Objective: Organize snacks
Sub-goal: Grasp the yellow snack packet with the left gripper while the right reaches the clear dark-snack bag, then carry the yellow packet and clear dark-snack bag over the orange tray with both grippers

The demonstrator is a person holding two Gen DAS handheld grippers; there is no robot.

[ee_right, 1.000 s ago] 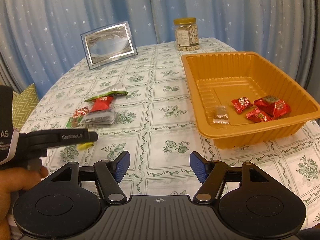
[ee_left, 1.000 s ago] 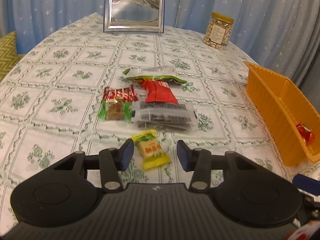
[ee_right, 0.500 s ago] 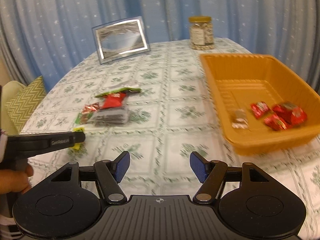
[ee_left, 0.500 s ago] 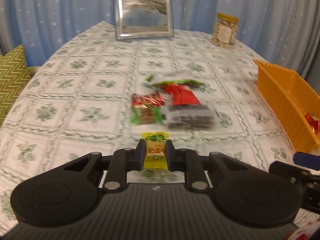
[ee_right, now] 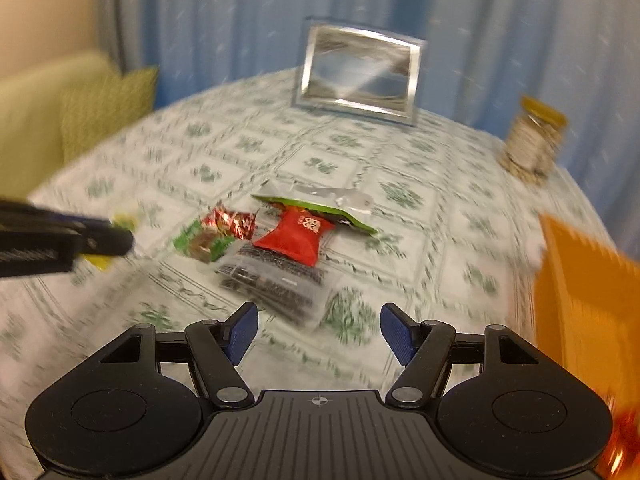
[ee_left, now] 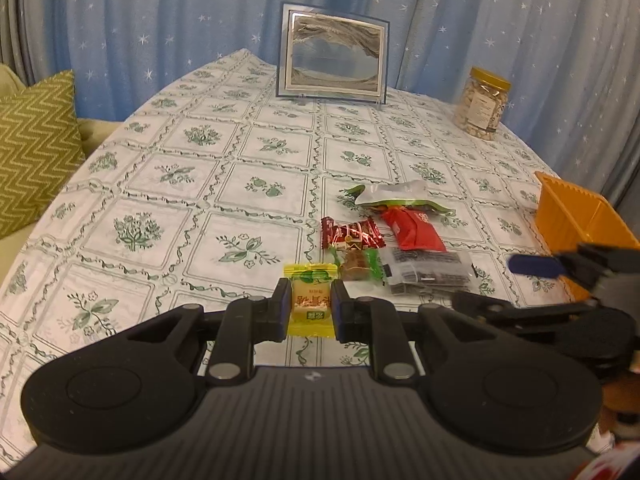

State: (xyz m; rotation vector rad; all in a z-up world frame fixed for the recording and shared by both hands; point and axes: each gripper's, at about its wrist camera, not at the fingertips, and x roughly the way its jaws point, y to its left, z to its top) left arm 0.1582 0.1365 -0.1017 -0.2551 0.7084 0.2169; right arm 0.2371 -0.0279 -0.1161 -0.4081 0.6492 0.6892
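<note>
- Left wrist view: my left claw [ee_left: 309,310] pinches the yellow candy [ee_left: 310,301] near the desk [ee_left: 168,184] edge; its slick wrapper could slip out.
- Right of it, my right claw [ee_right: 316,334] gapes empty above the clear dark packet [ee_right: 276,280]; rushing might scatter the pile.
- Far right, the orange tray [ee_left: 576,220] hides its contents.

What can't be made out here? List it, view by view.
- Orange tray: left wrist view, cut off by the right edge and the right gripper; contents hidden.
- Orange tray, right wrist view: motion blur and the frame edge hide its inside.
- Yellow candy: its sides are covered by the left gripper's fingers.
- Jar label: blurred.
</note>
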